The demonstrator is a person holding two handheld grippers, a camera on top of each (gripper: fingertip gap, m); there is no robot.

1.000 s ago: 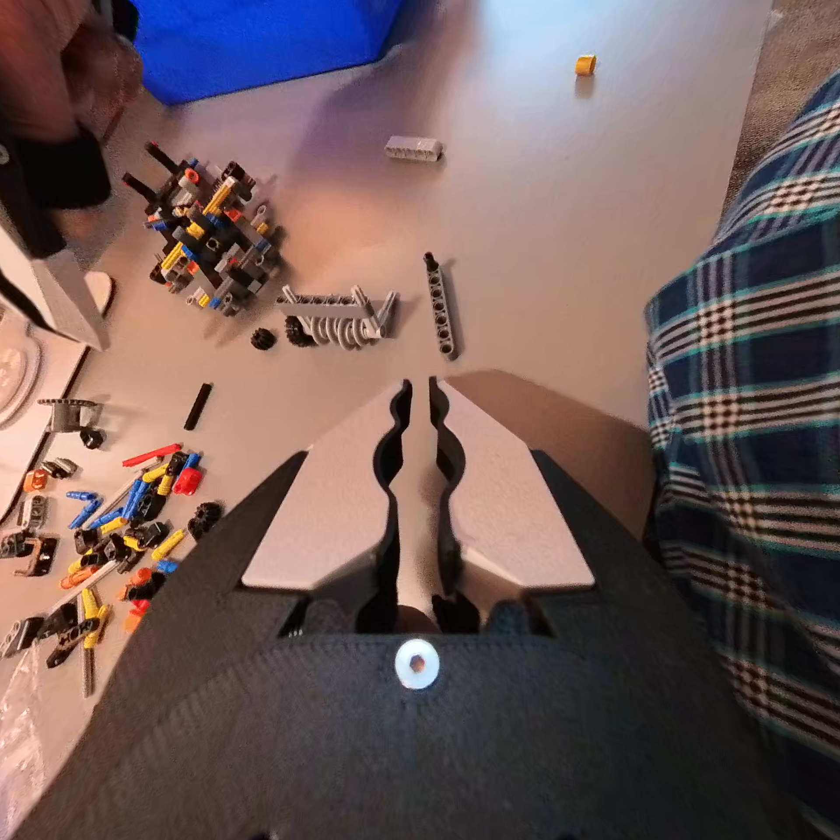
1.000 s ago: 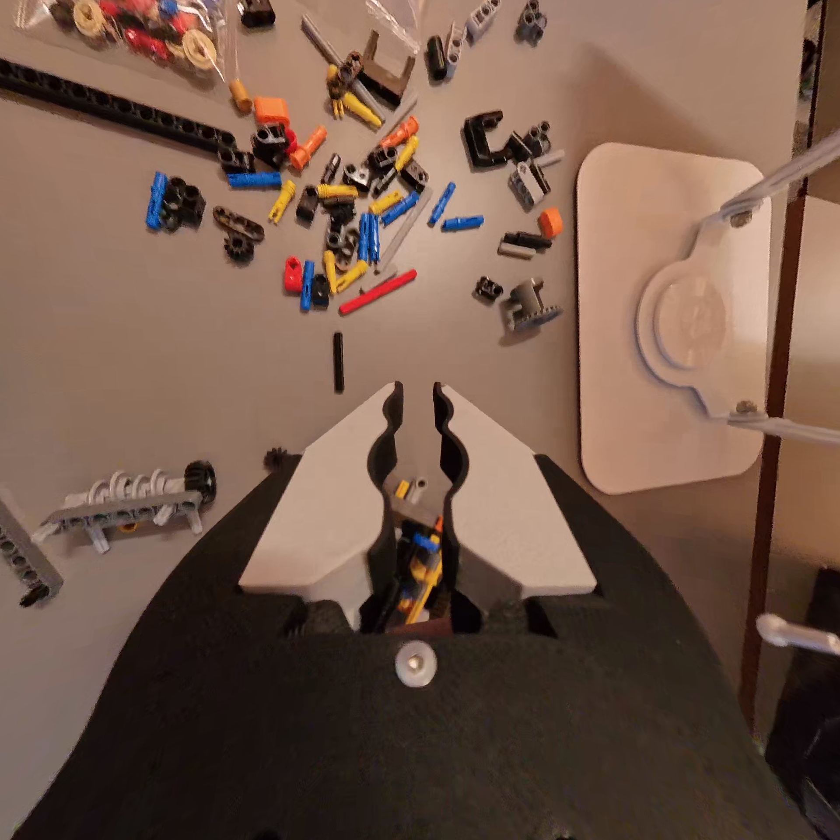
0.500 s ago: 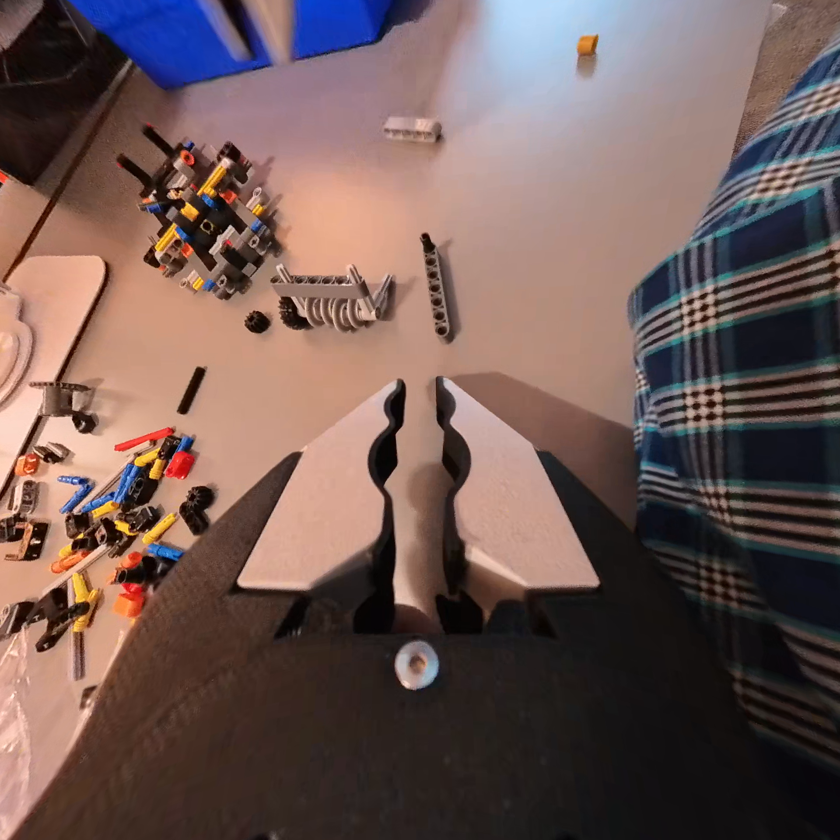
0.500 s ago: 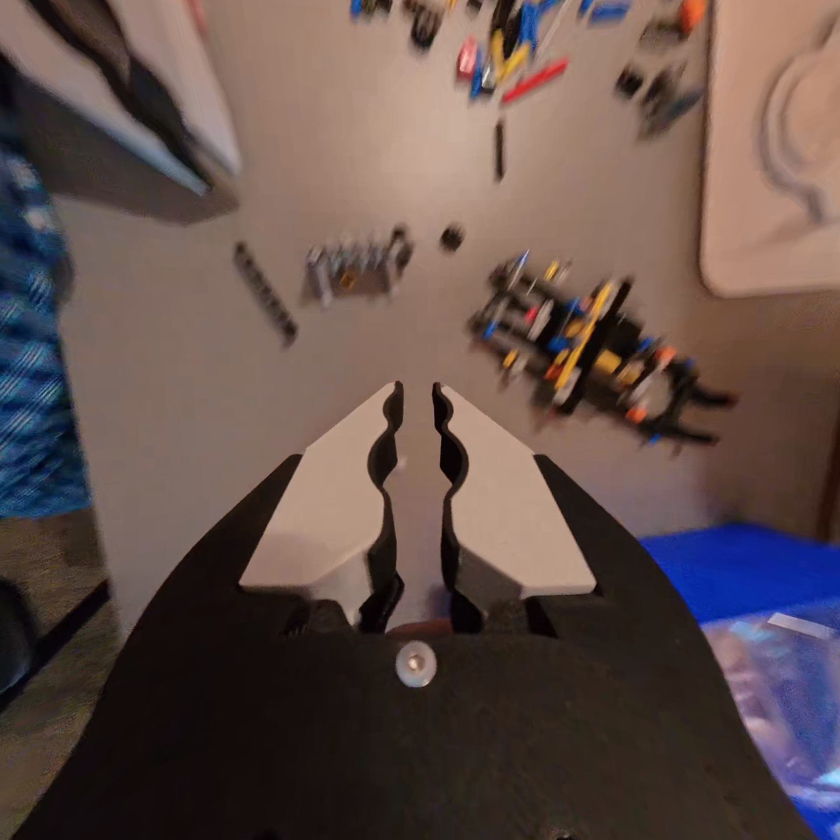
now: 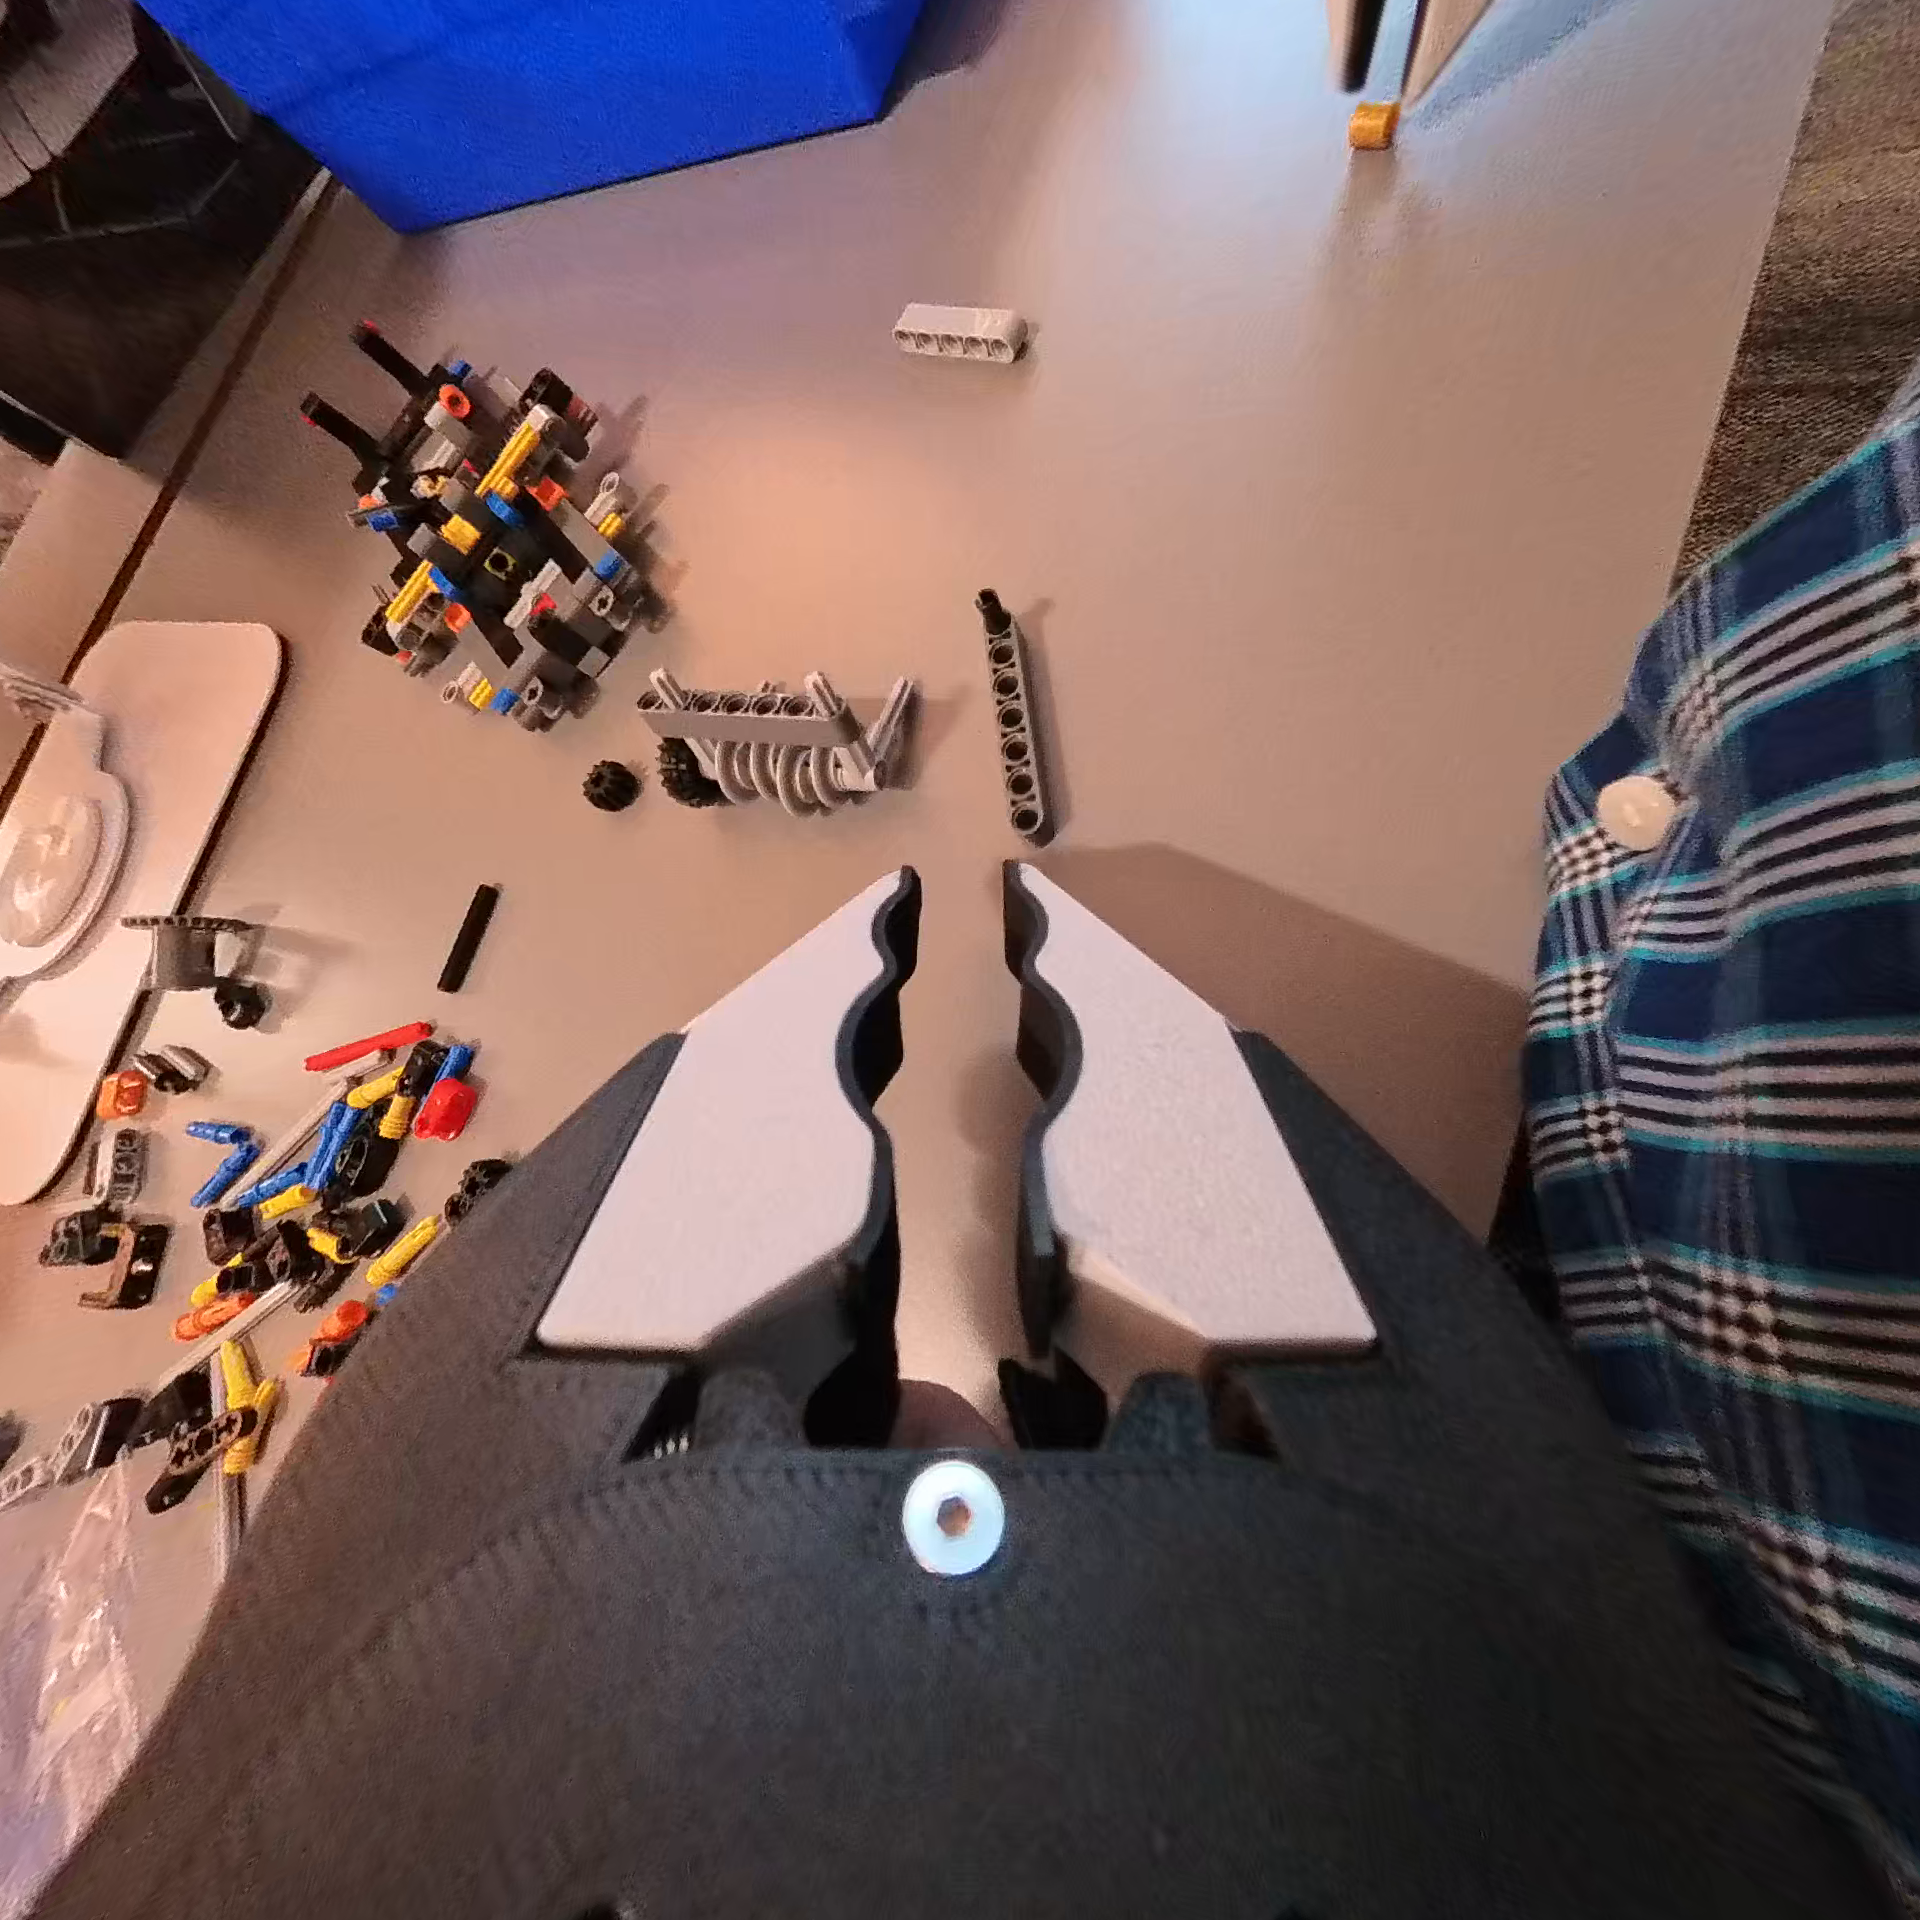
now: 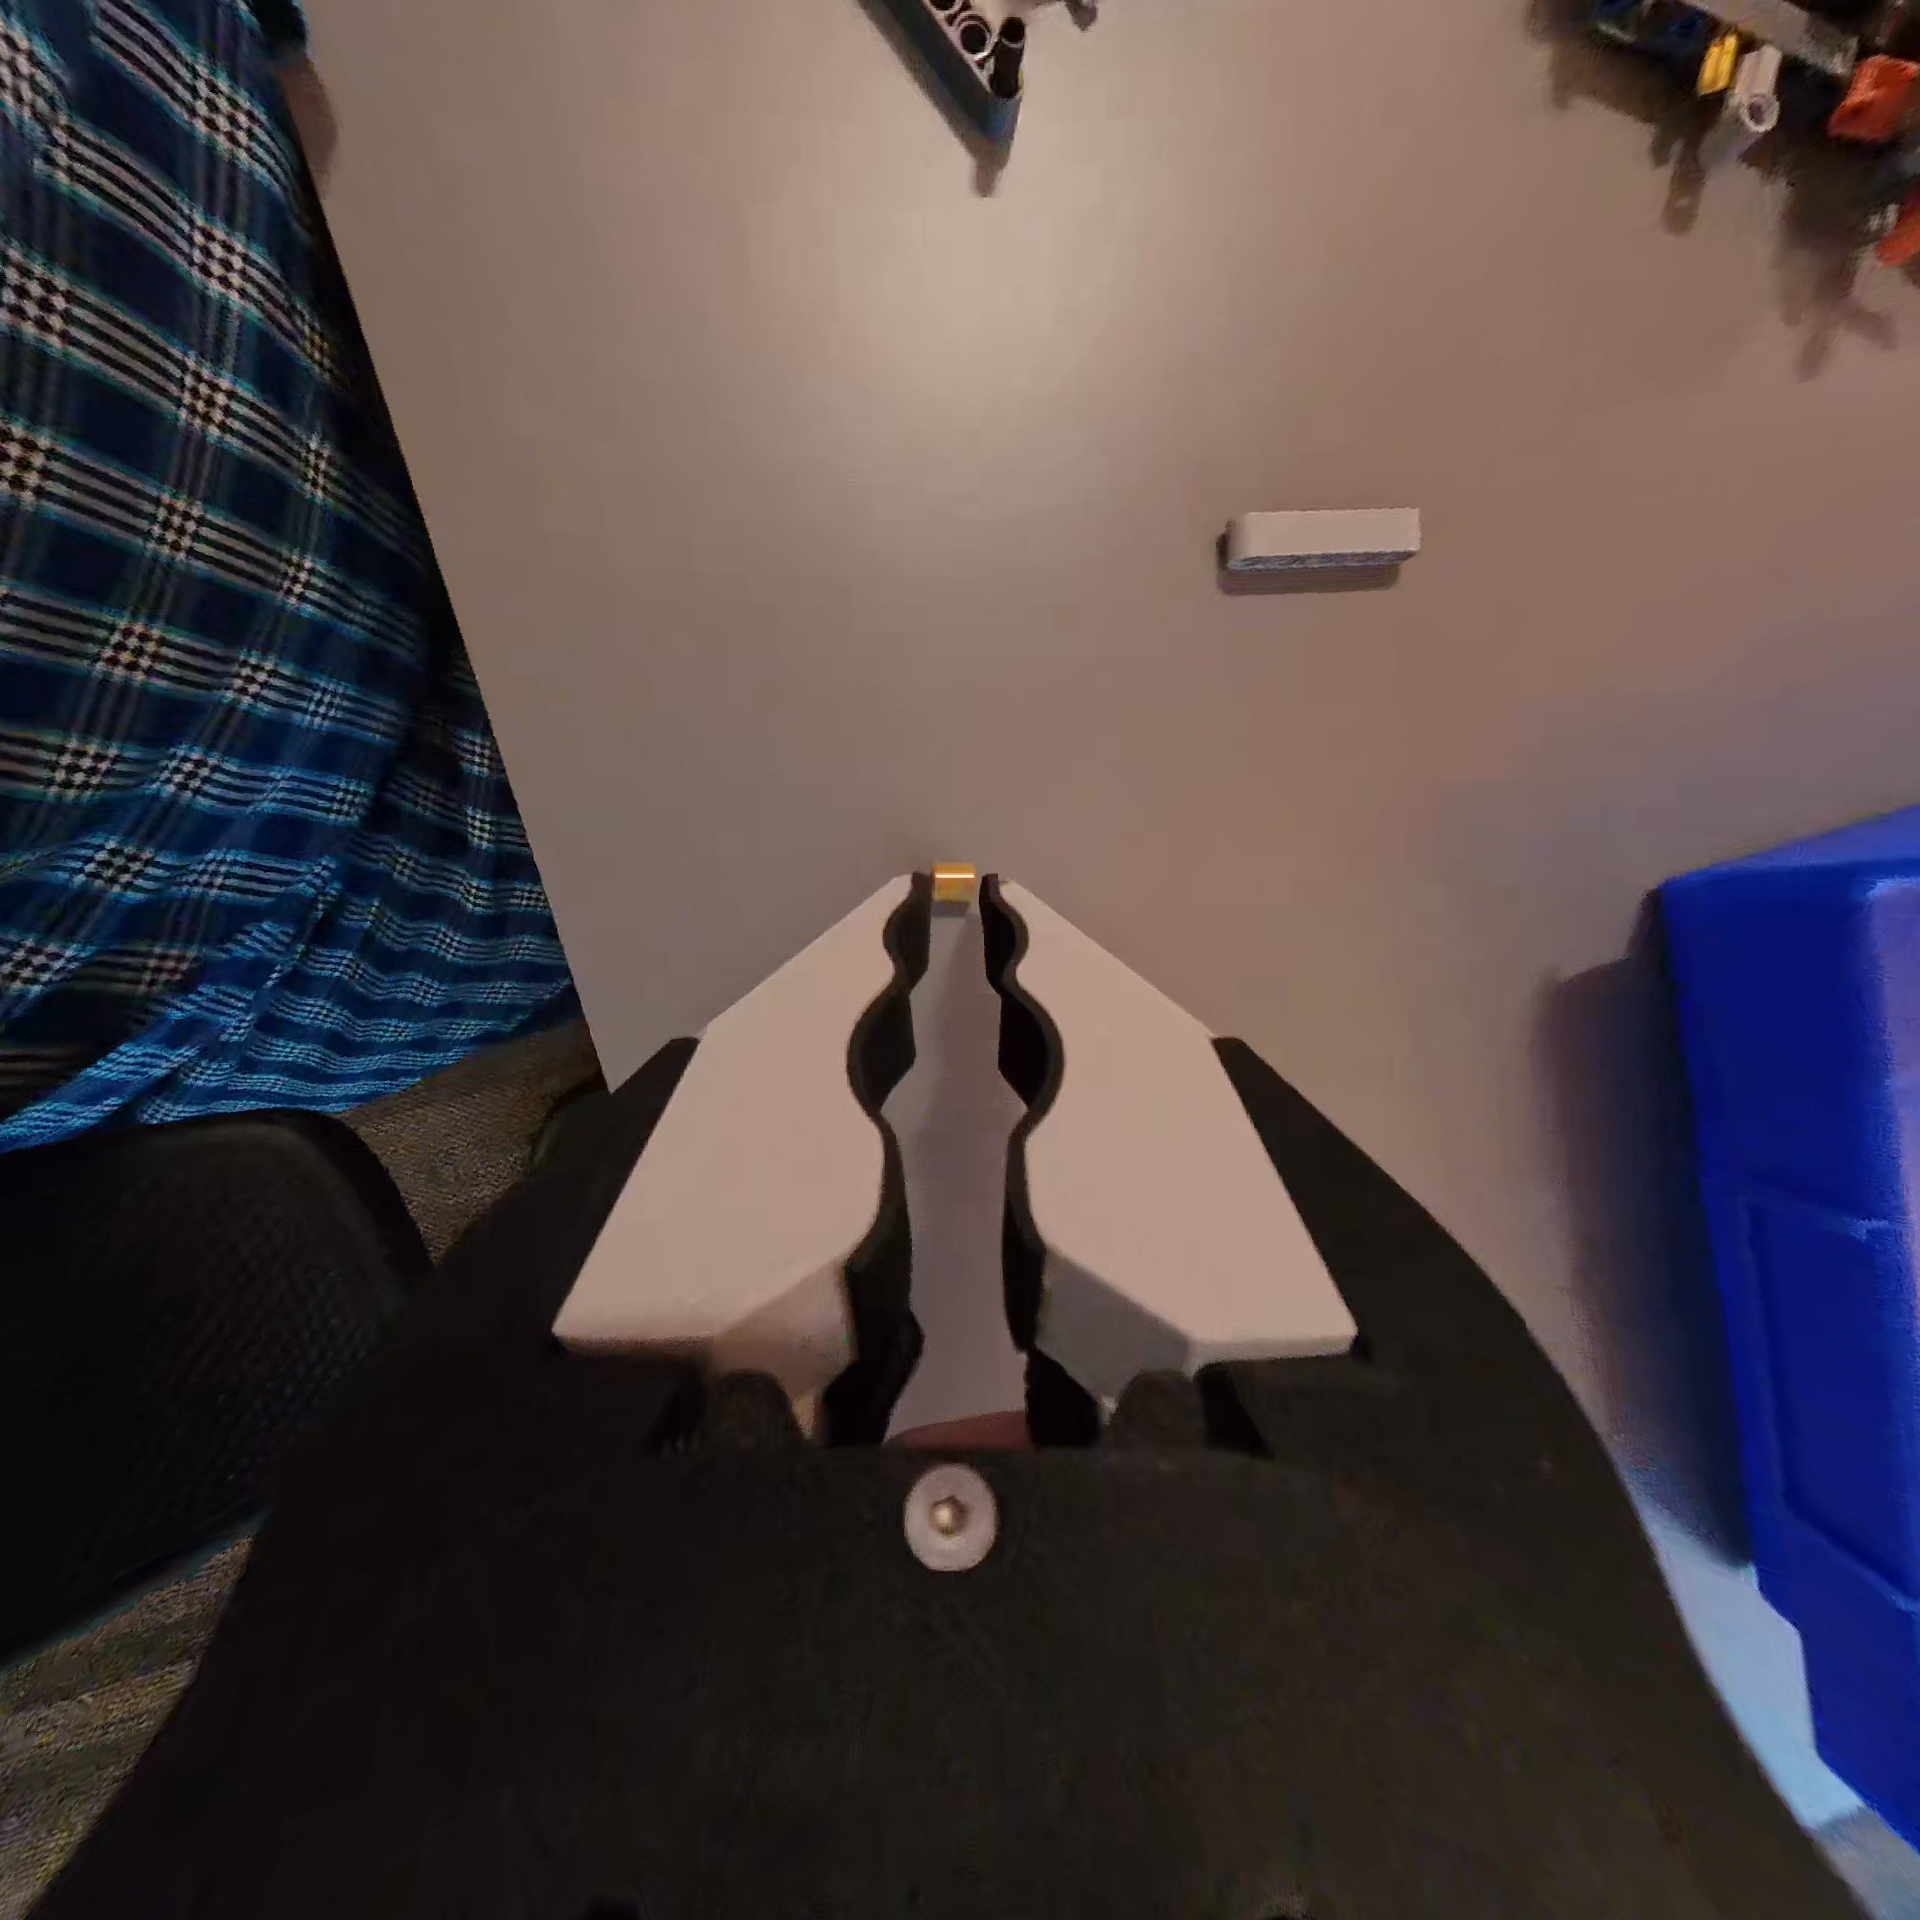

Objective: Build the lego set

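Observation:
My right gripper (image 6: 951,883) has its tips closed around a small yellow piece (image 6: 953,885) at the table surface. The left wrist view shows the same piece (image 5: 1371,125) far off, under the right fingers (image 5: 1439,42). My left gripper (image 5: 956,883) is slightly open and empty, above bare table. Ahead of it lie a dark grey beam (image 5: 1013,717), a grey sub-assembly (image 5: 774,743), a black gear (image 5: 608,784) and the multicolour build (image 5: 488,540). A short light grey beam (image 5: 961,332) lies farther off; it also shows in the right wrist view (image 6: 1320,538).
Loose coloured parts (image 5: 312,1174) and a black axle (image 5: 468,935) lie at the left, beside a white board (image 5: 166,769). A blue box (image 5: 520,94) stands at the back, also in the right wrist view (image 6: 1808,1195). A person's plaid shirt (image 5: 1745,1091) borders the table edge. To the black gear (image 5: 608,784): left tips about 11 cm, right tips about 25 cm. The multicolour build (image 5: 488,540) is about 20 cm from my left fingertips and 25 cm from my right.
My right gripper swung from above the build and parts pile across the table to the yellow piece and narrowed on it. My left gripper's jaws opened a little wider.

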